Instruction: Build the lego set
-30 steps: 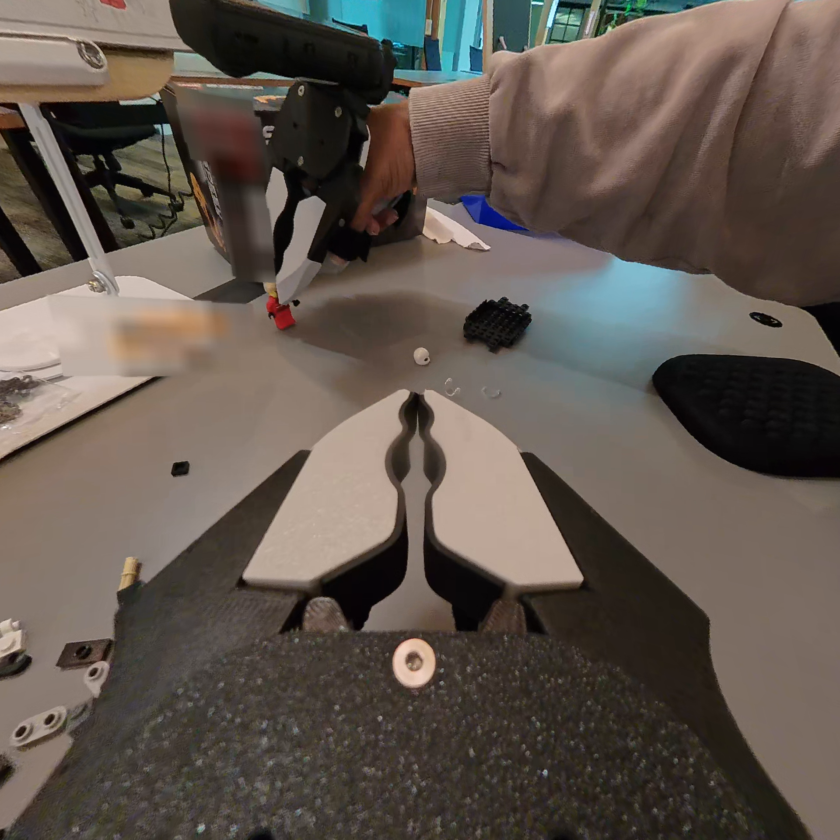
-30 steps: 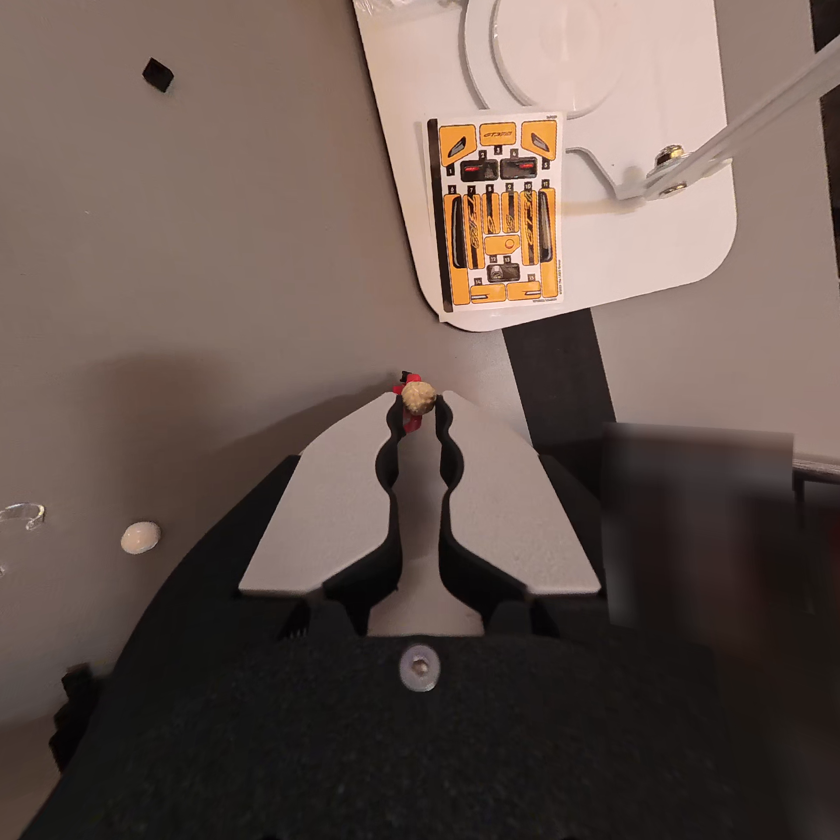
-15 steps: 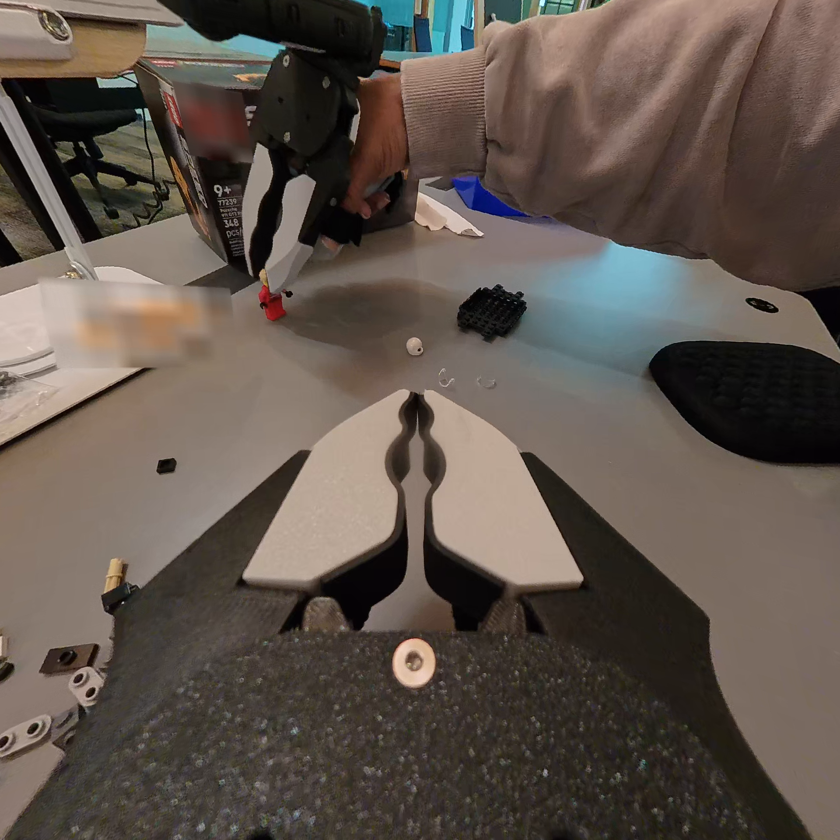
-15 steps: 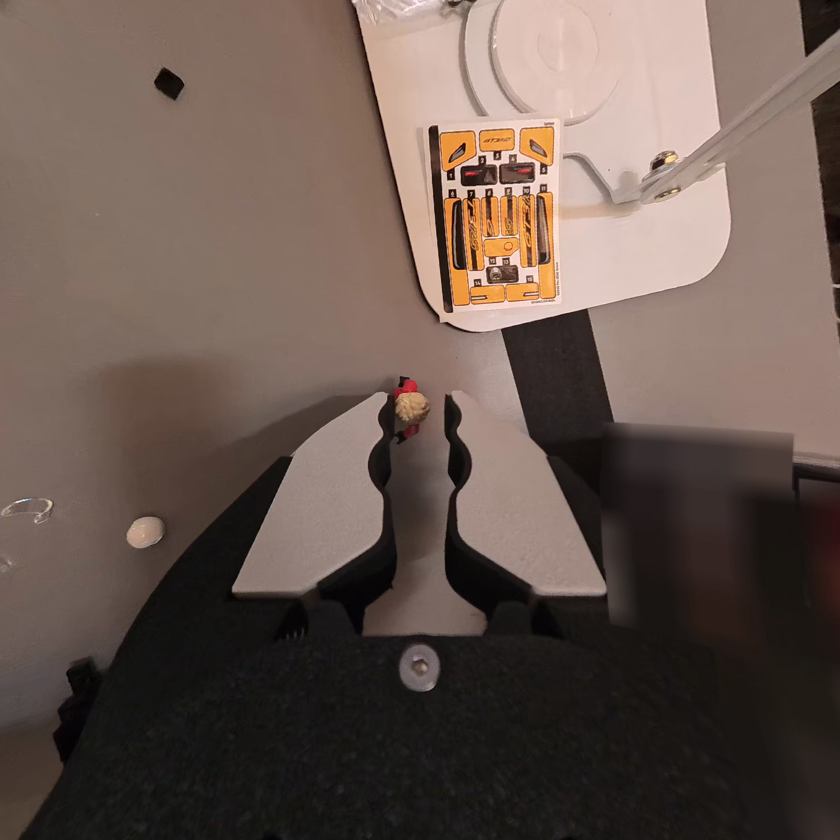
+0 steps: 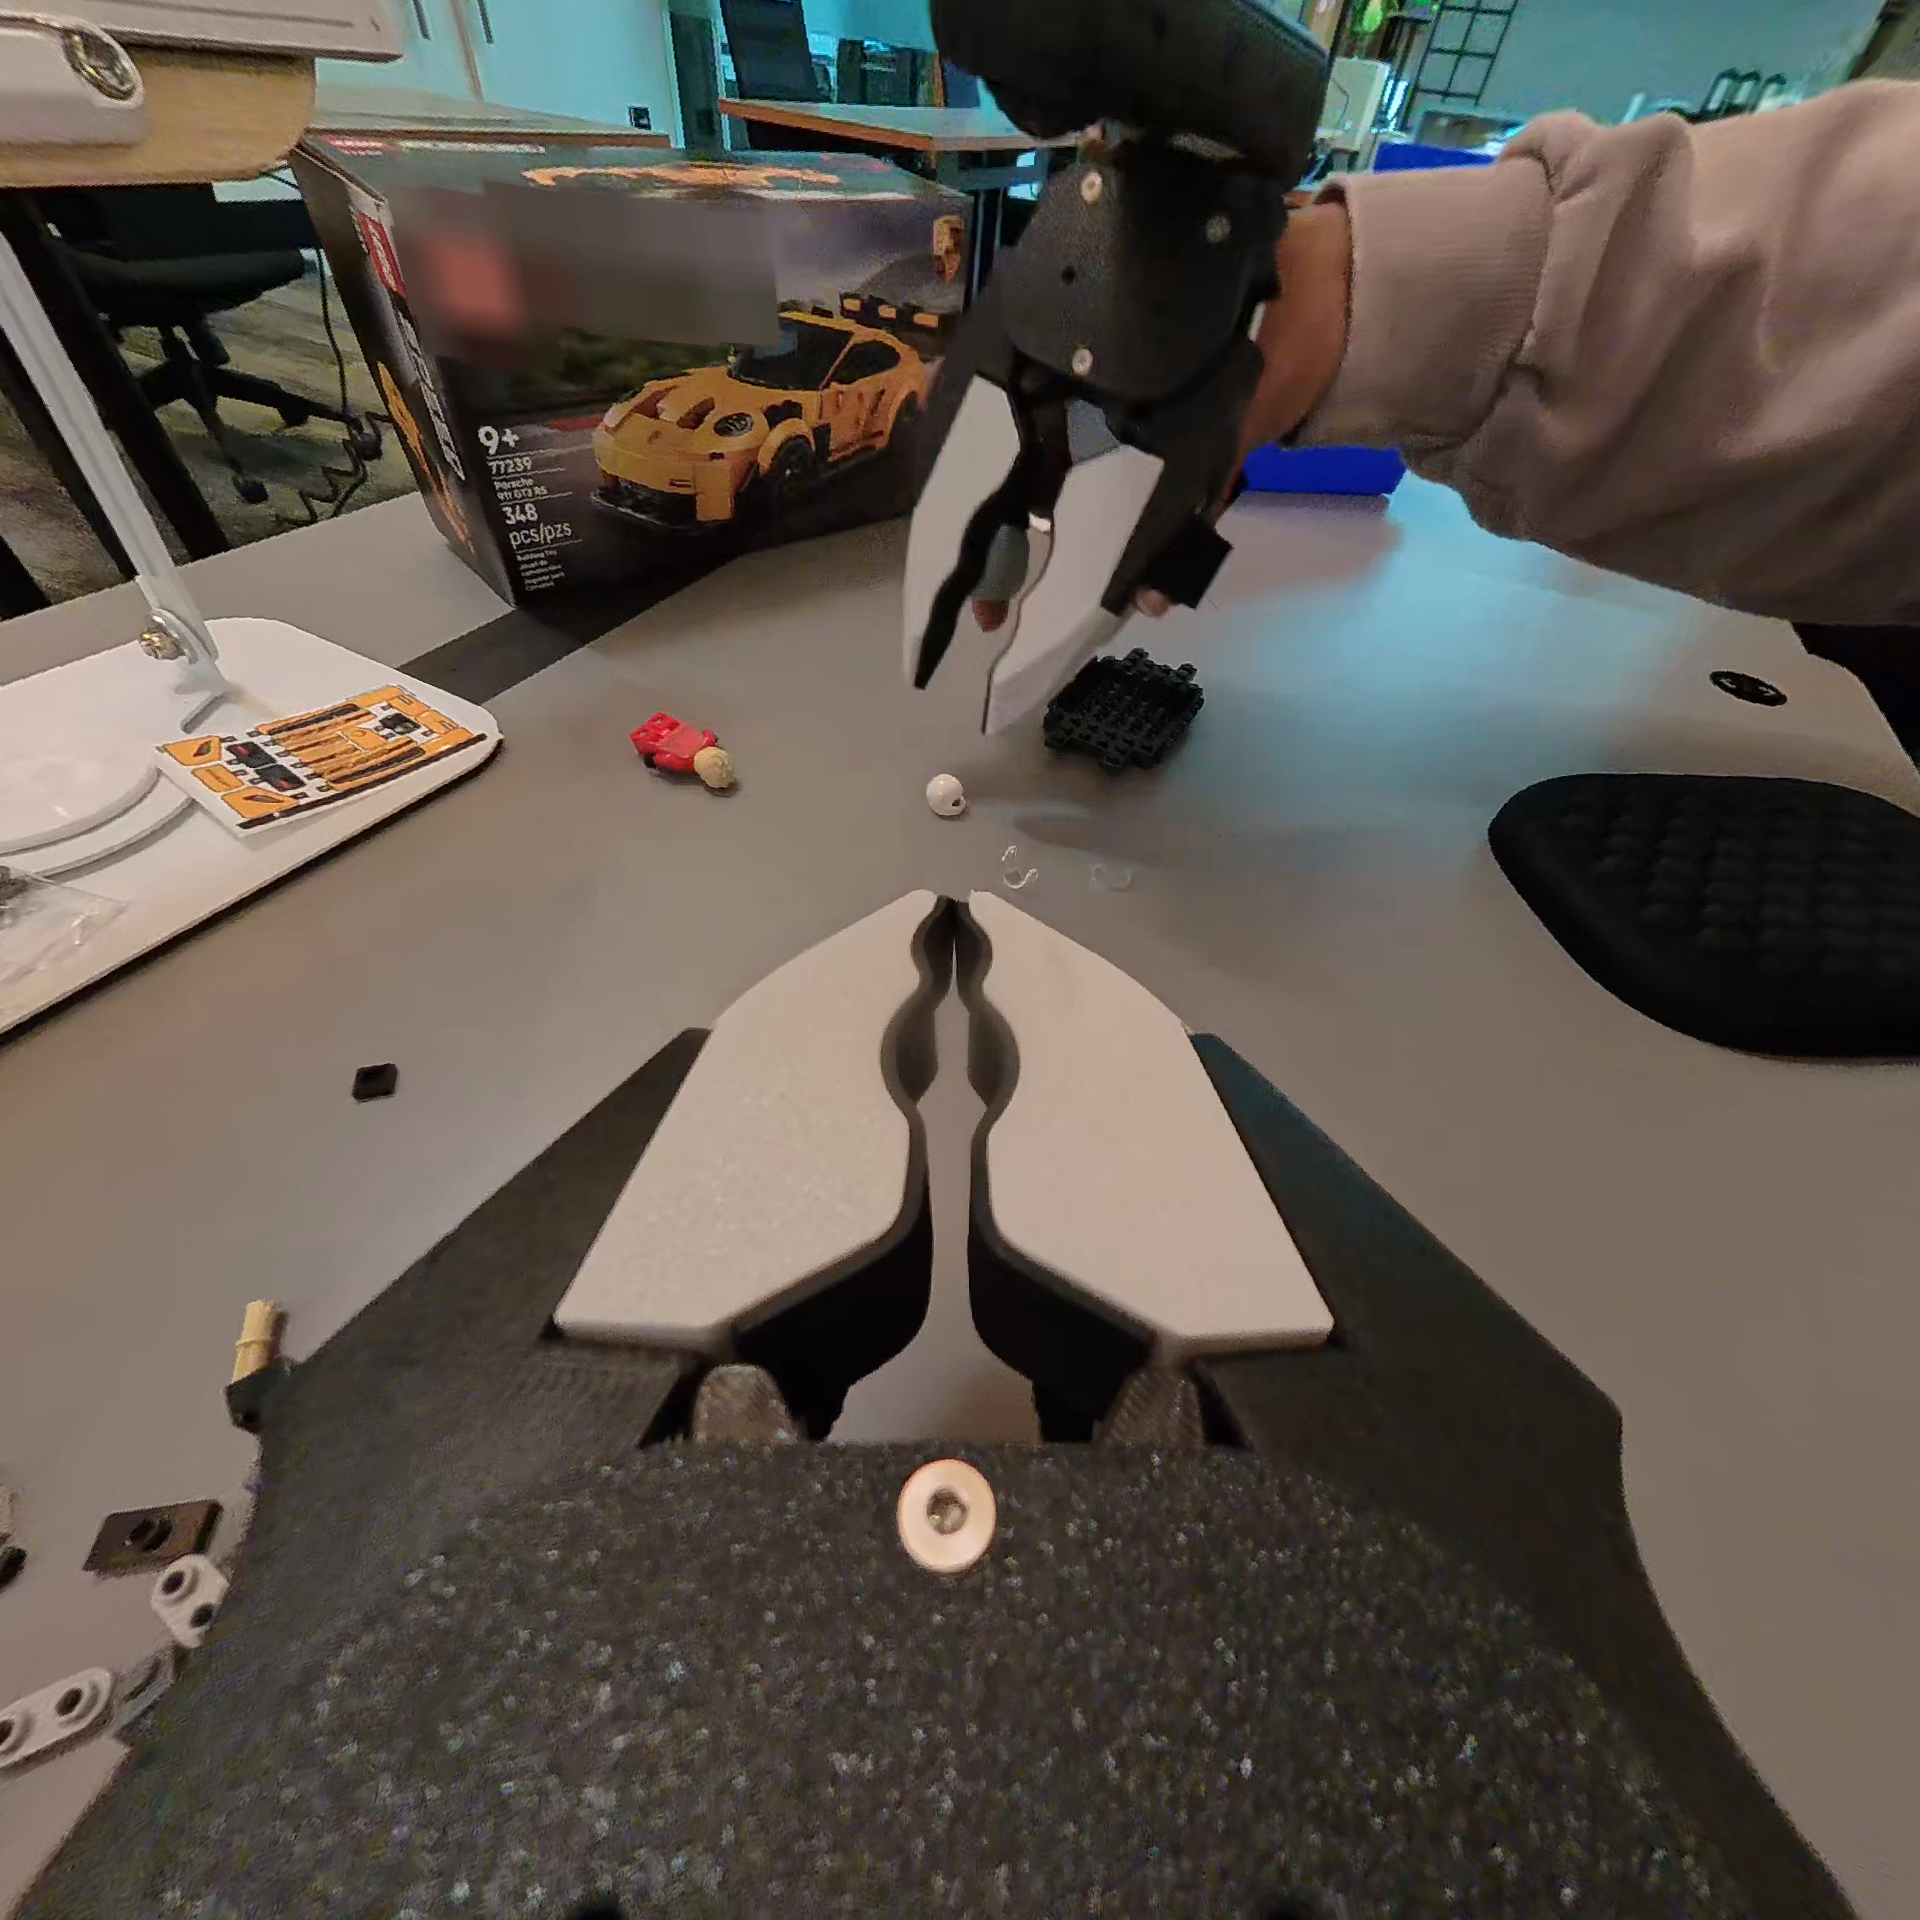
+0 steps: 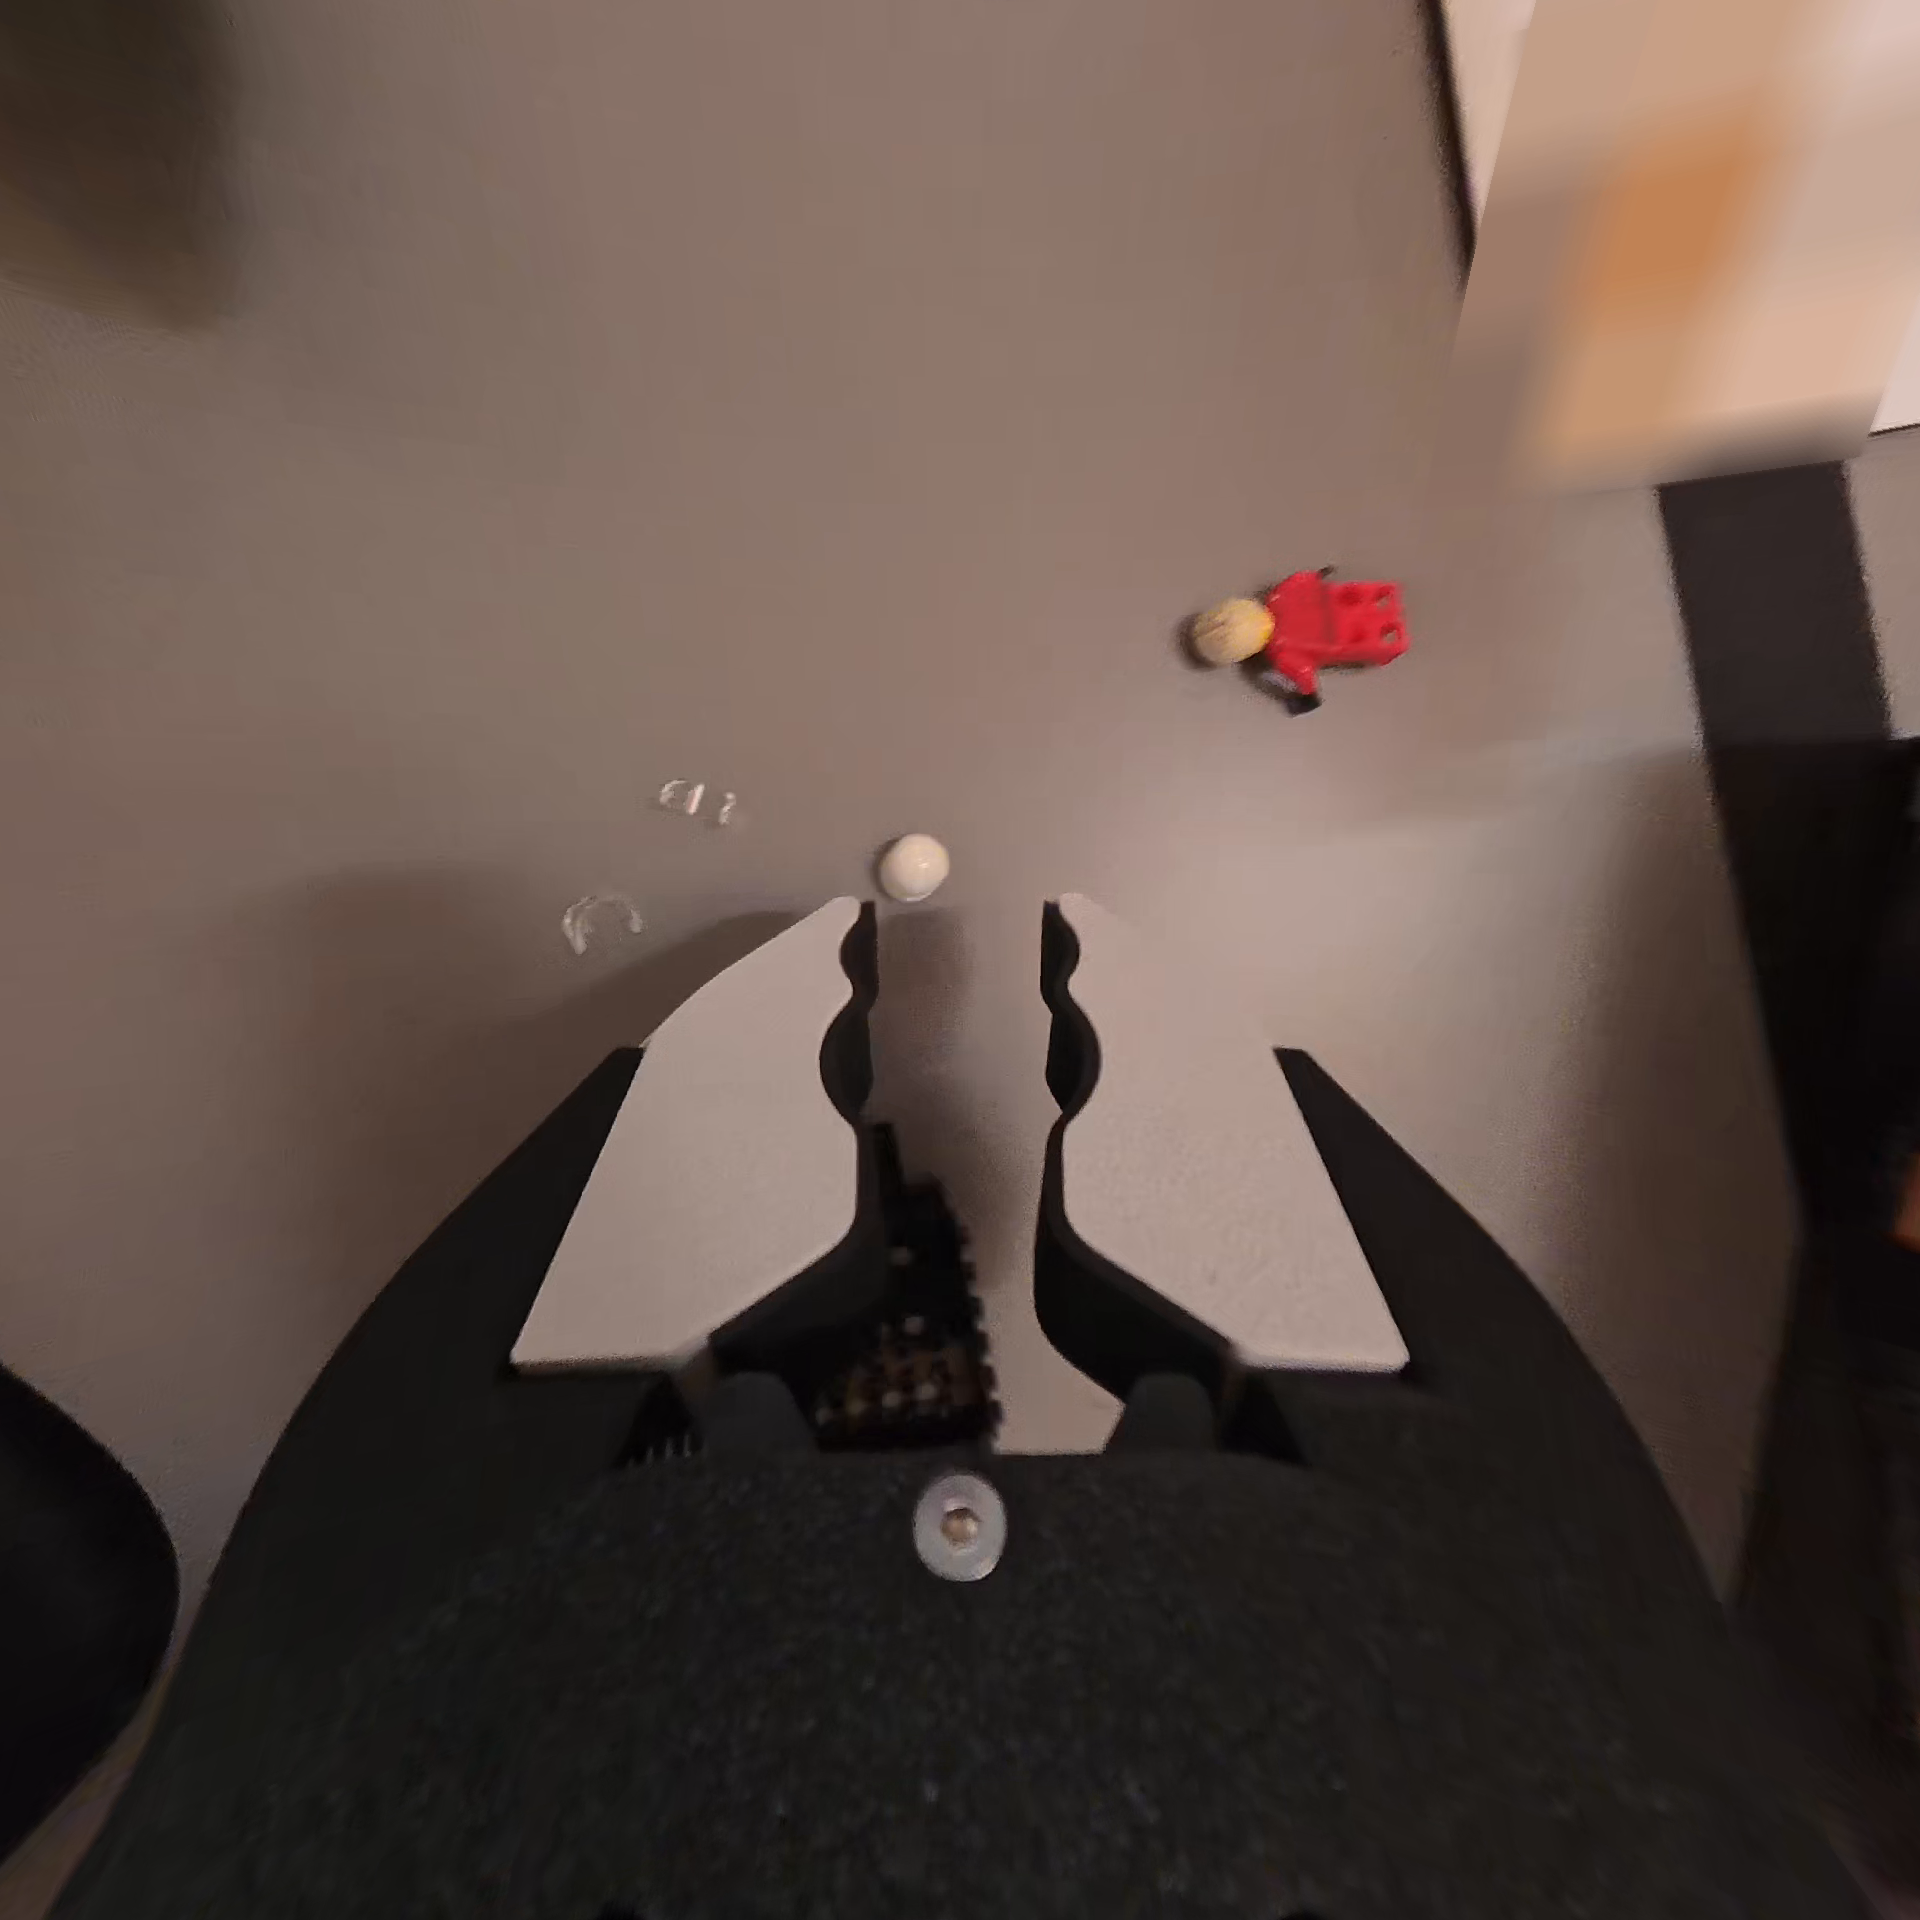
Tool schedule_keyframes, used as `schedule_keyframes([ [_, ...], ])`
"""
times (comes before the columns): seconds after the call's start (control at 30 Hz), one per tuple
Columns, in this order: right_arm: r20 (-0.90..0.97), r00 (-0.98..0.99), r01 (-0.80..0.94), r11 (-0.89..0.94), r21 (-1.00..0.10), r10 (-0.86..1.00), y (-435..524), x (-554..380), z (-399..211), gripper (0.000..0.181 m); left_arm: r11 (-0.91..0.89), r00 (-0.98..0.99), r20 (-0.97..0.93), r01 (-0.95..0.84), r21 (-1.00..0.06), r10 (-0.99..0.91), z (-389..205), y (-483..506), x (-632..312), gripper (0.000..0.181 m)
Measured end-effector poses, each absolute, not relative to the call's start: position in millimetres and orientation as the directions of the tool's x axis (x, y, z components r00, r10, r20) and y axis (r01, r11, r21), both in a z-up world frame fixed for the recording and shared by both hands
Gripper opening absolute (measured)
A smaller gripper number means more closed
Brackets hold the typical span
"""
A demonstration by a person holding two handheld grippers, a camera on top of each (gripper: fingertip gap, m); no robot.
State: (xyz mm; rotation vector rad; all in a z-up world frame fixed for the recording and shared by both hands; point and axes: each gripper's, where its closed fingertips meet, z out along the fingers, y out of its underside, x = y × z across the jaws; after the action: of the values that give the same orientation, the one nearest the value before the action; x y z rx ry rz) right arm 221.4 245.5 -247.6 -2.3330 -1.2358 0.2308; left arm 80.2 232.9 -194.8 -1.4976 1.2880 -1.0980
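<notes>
My left gripper rests pinched together, empty, on the grey table. My right gripper hangs spread wide, empty, over a small white round piece. The red minifigure with the tan head lies on its side near it. Behind stands the printed cardboard lego box, its contents hidden; an orange sticker sheet lies on a white base.

One minifigure, two clear pieces.

left tool: fingers together, empty, level | right tool: fingers apart, empty (pointing down)
</notes>
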Motion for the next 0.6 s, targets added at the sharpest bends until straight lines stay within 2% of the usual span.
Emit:
schedule_keyframes([
  [0.27,0.090,0.570,0.722,-0.446,-0.529,0.817,253.3,209.7,-256.1,0.028,-0.085,0.067,0.069,-0.280,-0.956,-0.995,-203.8,222.5,81.0,0.000],
  [0.4,0.228,0.628,0.696,-0.406,-0.592,0.744,298.9,213.4,-237.6,0.025,-0.080,0.056,0.067,-0.289,-0.954,-0.996,-206.6,220.3,82.5,0.000],
  [0.43,0.276,0.623,0.715,-0.390,-0.580,0.732,309.2,214.7,-236.7,0.025,-0.080,0.052,0.068,-0.292,-0.953,-0.996,-207.2,219.7,82.9,0.000],
  [0.5,0.439,0.526,0.827,-0.317,-0.465,0.729,326.8,224.3,-243.3,0.028,-0.077,0.047,0.066,-0.295,-0.953,-0.997,-207.5,218.8,82.9,0.000],
  [0.53,0.465,0.474,0.861,-0.285,-0.420,0.748,330.8,224.5,-249.5,0.032,-0.073,0.045,0.063,-0.295,-0.953,-0.997,-207.3,218.5,82.6,0.000],
  [0.6,0.442,0.418,0.884,-0.245,-0.398,0.794,334.6,218.4,-259.5,0.039,-0.066,0.043,0.056,-0.296,-0.953,-0.998,-206.8,218.3,81.9,0.000],
])
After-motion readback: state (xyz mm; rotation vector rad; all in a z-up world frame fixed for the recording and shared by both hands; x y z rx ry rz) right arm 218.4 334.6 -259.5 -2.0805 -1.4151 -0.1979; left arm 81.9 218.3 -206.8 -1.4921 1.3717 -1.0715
